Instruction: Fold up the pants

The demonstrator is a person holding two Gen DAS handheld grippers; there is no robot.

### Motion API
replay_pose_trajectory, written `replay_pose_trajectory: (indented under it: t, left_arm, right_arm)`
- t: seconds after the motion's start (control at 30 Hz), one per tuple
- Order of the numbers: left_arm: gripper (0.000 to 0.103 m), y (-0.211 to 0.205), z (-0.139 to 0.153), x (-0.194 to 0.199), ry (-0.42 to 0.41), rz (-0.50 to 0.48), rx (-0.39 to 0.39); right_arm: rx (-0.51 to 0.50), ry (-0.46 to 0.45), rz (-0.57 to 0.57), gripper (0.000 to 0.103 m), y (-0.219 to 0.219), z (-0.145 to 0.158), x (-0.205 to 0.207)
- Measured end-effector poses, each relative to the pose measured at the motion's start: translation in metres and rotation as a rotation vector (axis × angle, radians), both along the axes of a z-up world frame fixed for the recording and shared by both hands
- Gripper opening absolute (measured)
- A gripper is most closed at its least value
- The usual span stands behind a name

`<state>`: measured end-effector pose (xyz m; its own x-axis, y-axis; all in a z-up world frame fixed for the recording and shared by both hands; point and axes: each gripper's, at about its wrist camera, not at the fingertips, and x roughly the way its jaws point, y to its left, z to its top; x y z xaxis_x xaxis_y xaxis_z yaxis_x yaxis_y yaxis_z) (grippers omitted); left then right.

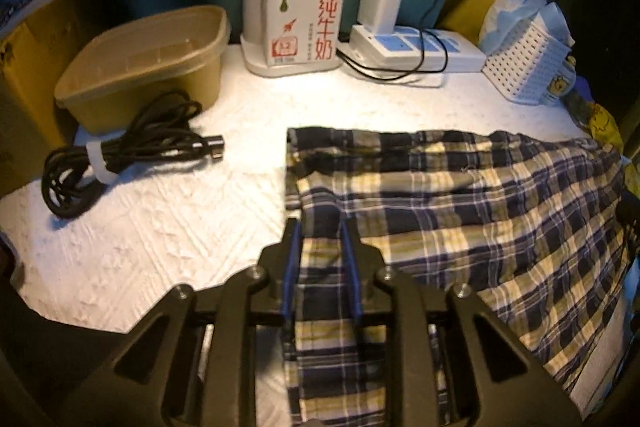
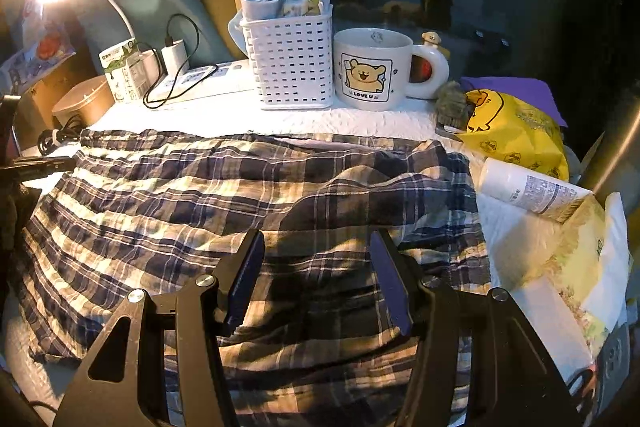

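From the left wrist, my left gripper pinches a strip of the plaid pants lying on the white tabletop; behind stands a milk carton printed "纯牛奶". From the right wrist, my right gripper hangs spread wide over the pants; the mug reads "LOVE U".

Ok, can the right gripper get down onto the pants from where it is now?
Probably yes. The right gripper is open and sits directly over the plaid pants, with only fabric between its fingers. The mug and white basket stand well behind.
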<state>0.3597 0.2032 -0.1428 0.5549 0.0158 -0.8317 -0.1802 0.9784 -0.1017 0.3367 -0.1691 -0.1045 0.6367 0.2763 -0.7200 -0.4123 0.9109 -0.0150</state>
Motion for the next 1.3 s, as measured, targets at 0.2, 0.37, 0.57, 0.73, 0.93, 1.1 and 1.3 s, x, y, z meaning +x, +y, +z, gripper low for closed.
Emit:
replay_pose_trajectory:
  t: [0.2,0.37,0.57,0.73,0.93,1.1,1.3]
  left_arm:
    - [0.038,0.003,-0.003,0.01,0.003,0.001,-0.013]
    - [0.037,-0.005,-0.004,0.01,-0.017,-0.033,0.011]
    - [0.012,-0.01,0.002,0.002,-0.046,-0.029,0.085]
    - [0.001,-0.01,-0.002,0.003,-0.035,-0.047,0.093]
    - [0.001,0.007,-0.001,0.001,-0.044,-0.007,0.082]
    - [0.002,0.021,-0.003,-0.006,-0.027,0.034,0.035]
    - [0.008,0.023,0.046,-0.019,-0.14,0.023,-0.037]
  right_arm:
    - [-0.003,0.012,0.008,0.059,0.004,-0.005,0.002]
    - [-0.005,0.017,0.001,0.059,0.003,-0.007,0.003]
    - [-0.006,0.02,0.0,0.059,0.003,-0.007,0.004]
    - [-0.008,0.024,-0.002,0.059,0.003,-0.009,0.004]
    - [-0.013,0.025,-0.005,0.059,0.004,-0.008,0.004]
    - [-0.052,0.067,-0.012,0.059,0.002,-0.023,0.013]
    - [-0.041,-0.019,0.028,0.059,0.011,0.016,0.009]
